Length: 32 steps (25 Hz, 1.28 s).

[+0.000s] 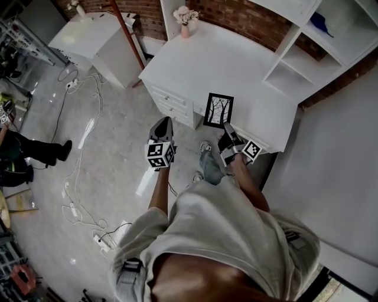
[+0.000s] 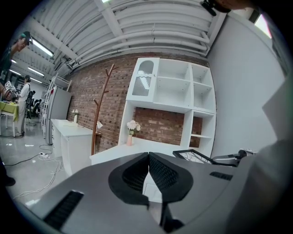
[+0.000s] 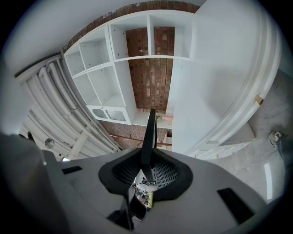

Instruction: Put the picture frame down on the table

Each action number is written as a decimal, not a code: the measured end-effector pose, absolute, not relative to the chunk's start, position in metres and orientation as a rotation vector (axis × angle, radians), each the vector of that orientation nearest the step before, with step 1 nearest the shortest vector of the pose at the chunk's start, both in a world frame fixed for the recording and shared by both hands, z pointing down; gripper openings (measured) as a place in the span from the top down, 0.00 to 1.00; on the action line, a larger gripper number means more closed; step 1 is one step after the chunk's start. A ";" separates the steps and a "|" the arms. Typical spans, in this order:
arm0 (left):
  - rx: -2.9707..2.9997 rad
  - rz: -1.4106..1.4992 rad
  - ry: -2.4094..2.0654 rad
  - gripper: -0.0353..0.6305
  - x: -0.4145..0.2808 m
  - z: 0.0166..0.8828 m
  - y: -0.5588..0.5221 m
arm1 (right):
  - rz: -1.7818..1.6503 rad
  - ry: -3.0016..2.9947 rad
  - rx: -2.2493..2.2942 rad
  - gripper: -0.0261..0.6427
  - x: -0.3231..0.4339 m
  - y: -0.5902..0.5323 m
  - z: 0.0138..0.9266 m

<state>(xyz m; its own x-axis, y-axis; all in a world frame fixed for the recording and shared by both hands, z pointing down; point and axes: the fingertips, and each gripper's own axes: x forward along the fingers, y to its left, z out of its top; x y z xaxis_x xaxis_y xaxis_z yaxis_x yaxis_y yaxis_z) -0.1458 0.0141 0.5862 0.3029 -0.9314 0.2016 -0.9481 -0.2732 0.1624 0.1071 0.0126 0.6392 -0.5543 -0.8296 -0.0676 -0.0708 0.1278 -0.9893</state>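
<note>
The picture frame (image 1: 218,110) is black with a bare-tree print and hangs upright over the front edge of the white table (image 1: 236,65). My right gripper (image 1: 228,129) is shut on the frame's lower right corner. In the right gripper view the frame (image 3: 149,132) stands edge-on, clamped between the pads of that gripper (image 3: 147,154). My left gripper (image 1: 163,124) is shut and empty, left of the frame, over the floor before the drawers. In the left gripper view its pads (image 2: 149,156) meet, and the frame (image 2: 198,156) shows at the right, above the table (image 2: 114,153).
A pink vase of flowers (image 1: 185,17) stands at the table's far end. White shelves (image 1: 331,41) rise at the right. A white cabinet (image 1: 94,38) stands at the far left, cables (image 1: 82,135) lie on the floor, and a wooden coat stand (image 2: 103,105) leans by the brick wall.
</note>
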 end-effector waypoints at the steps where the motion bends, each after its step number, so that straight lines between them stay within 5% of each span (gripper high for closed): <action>1: 2.316 0.099 -1.719 0.92 -0.146 0.587 0.016 | -1.491 1.756 -0.873 0.83 0.107 0.013 0.640; 15: 2.278 0.118 -1.743 0.92 -0.160 0.602 -0.018 | -1.527 1.767 -0.848 0.83 0.091 -0.030 0.654; 32: 2.273 0.141 -1.779 0.92 -0.169 0.592 -0.208 | -1.526 1.864 -0.757 0.83 0.058 -0.230 0.639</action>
<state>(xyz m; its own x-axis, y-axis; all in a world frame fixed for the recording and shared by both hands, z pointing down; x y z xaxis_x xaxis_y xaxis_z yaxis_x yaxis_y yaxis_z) -0.1689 -0.2078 0.5921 0.2496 -0.9408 0.2292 -0.9652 -0.2227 0.1369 0.0583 -0.2303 0.6395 -0.6528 -0.7512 -0.0975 -0.0525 0.1733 -0.9835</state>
